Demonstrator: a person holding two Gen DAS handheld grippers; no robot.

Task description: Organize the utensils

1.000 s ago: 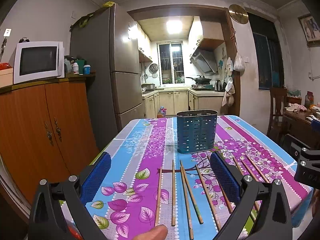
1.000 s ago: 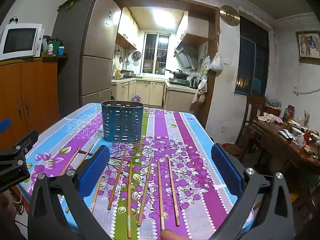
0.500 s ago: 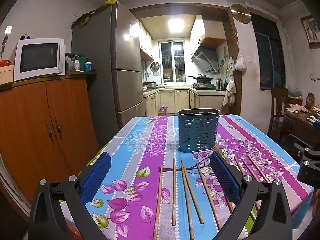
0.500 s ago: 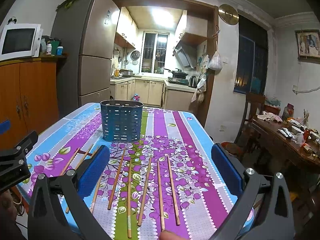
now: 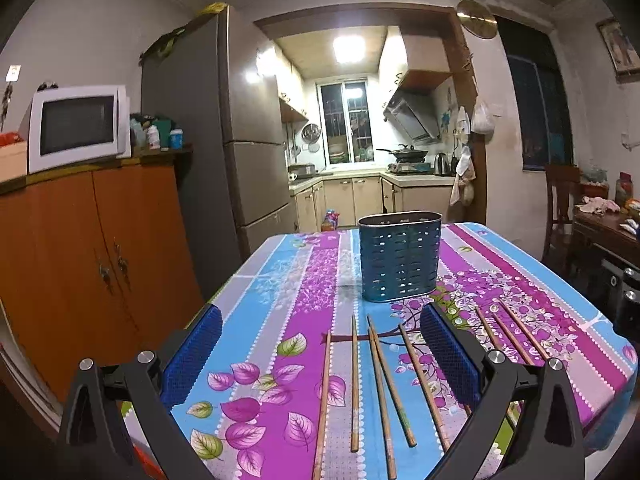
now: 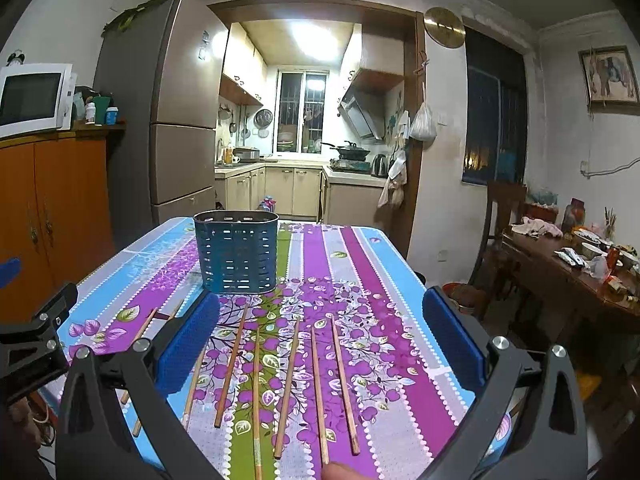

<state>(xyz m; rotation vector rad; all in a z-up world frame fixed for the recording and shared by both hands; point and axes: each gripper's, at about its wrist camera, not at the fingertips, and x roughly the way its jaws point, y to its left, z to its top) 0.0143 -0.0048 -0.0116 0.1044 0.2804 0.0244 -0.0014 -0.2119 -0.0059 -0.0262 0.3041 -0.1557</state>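
Observation:
Several wooden chopsticks [image 5: 353, 384] [image 6: 286, 388] lie side by side on the floral tablecloth [image 5: 288, 280] [image 6: 384, 320], pointing toward a blue perforated utensil holder [image 5: 399, 256] [image 6: 236, 256] that stands upright farther back. My left gripper [image 5: 320, 344] hovers open above the near left chopsticks, nothing between its blue pads [image 5: 192, 356]. My right gripper [image 6: 320, 332] is open too, above the right-hand chopsticks, and holds nothing. The left gripper's black frame [image 6: 32, 340] shows at the left edge of the right wrist view.
An orange wooden cabinet [image 5: 80, 256] with a white microwave [image 5: 78, 126] stands to the left, a grey fridge [image 5: 224, 132] behind it. A cluttered dark wooden table [image 6: 576, 264] and chair [image 6: 504, 208] sit to the right. A fingertip [image 6: 340, 470] shows at the bottom edge.
Both views have tilted up slightly and the table sits a little lower in frame. The thumb at the bottom of the left wrist view is gone. Both grippers stay open.

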